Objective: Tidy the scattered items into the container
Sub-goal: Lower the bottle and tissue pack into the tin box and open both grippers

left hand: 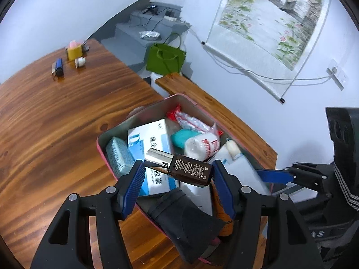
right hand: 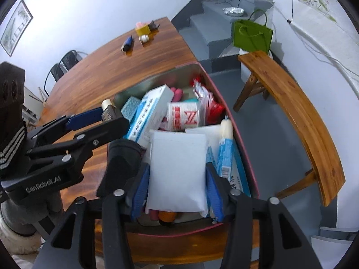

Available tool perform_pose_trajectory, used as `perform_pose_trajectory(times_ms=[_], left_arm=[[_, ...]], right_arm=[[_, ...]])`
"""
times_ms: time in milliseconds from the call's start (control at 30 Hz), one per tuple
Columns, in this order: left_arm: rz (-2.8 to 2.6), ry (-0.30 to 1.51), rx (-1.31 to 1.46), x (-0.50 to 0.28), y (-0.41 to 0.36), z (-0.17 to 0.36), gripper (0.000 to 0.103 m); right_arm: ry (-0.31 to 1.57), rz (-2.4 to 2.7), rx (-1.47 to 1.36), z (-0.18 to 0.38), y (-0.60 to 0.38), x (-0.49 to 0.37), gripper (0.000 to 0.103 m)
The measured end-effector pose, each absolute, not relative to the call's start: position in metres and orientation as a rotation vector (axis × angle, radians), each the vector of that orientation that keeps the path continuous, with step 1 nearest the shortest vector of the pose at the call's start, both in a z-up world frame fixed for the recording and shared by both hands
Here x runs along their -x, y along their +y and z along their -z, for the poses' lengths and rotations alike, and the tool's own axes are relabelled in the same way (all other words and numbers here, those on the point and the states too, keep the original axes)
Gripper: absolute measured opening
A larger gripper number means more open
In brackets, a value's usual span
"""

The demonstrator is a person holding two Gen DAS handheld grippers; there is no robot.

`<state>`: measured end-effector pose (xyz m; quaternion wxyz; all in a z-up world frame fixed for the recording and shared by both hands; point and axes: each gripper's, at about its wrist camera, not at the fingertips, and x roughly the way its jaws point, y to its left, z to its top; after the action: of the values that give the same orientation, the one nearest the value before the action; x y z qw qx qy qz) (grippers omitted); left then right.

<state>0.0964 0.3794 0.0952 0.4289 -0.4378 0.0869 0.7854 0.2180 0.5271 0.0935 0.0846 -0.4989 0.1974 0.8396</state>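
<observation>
Over the pink-rimmed tin [left hand: 102, 144] at the tabletop's [left hand: 56, 123] edge, my left hand-held gripper [left hand: 177, 172] has a small dark bottle with a shiny silver cap [left hand: 179, 165] lying crosswise between its blue pads, jaws roughly halfway apart and closed on its two ends. That bottle looks like glass: hard, slick, a bit weighty for its size, so I'd judge it wants lowering, not dropping. My right hand-held gripper [right hand: 177, 179] straddles a flat white packet [right hand: 178, 170] already lying in the tin; its jaws have opened and I cannot tell whether the pads press it. The packet looks soft and light, easy to crease, best taken by its side edges. Outward now: the tin is crowded, with a blue-and-white medicine box [left hand: 149, 143], a bandage roll [left hand: 202, 145], a teal box [left hand: 119, 154], a black pouch [left hand: 186, 222]. Free space for the bottle is scarce. Far across the tabletop a blue lighter [left hand: 58, 67], a yellow box [left hand: 74, 52] and a small white jar [left hand: 80, 62] wait.
</observation>
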Motion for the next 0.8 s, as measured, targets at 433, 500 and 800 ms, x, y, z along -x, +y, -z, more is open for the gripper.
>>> perform_pose_trajectory(times_ms=[433,500,800], left_arm=[[-2.125,0.247,0.807,-0.123,0.339,-0.198,0.087],[-2.183,0.266,0.733,-0.137,0.327,-0.219,0.087],[-2.239,0.34,0.915,-0.155,0.337,-0.181,0.097]], right_arm=[[0.42,-2.563,1.249,-0.166,0.551,-0.273,0.08],[0.299,-2.589,1.122,-0.189,0.548,-0.293,0.087],[0.65,-2.447,1.42,-0.13,0.57,-0.293,0.103]])
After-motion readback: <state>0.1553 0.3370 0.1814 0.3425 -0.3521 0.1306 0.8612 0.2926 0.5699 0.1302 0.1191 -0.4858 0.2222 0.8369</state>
